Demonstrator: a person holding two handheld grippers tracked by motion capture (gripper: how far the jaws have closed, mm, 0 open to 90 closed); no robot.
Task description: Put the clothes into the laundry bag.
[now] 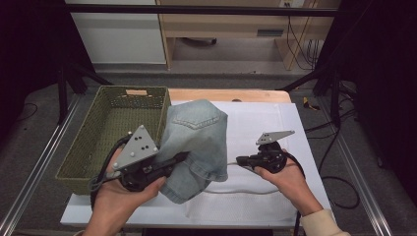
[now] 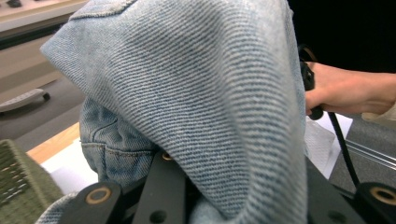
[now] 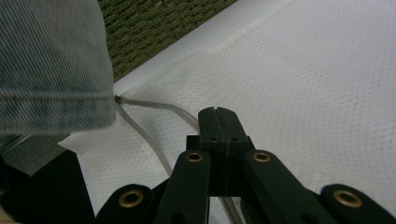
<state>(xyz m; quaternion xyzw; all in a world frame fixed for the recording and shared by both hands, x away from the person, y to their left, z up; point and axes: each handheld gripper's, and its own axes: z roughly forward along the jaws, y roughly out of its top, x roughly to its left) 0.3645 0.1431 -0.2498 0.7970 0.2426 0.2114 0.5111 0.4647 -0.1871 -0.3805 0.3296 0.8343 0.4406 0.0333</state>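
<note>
A folded pair of light blue denim jeans (image 1: 196,137) hangs lifted above the table's left half, just right of the green basket. My left gripper (image 1: 183,157) is shut on the lower folds, with the cloth draped over its jaws. In the left gripper view the denim (image 2: 201,93) covers most of the picture and hides the fingertips of that gripper (image 2: 224,191). My right gripper (image 1: 240,160) is shut with nothing in it, low over the white mat and a short way right of the jeans. Its jaws (image 3: 218,114) are pressed together, and the denim hem (image 3: 51,70) hangs at the upper left.
A green woven basket (image 1: 74,147) stands at the table's left, its wall (image 3: 154,28) close behind the jeans. A white mesh mat (image 1: 265,123) covers the table. A pale cord (image 1: 246,190) lies on it near the front. Black frame posts stand at both sides.
</note>
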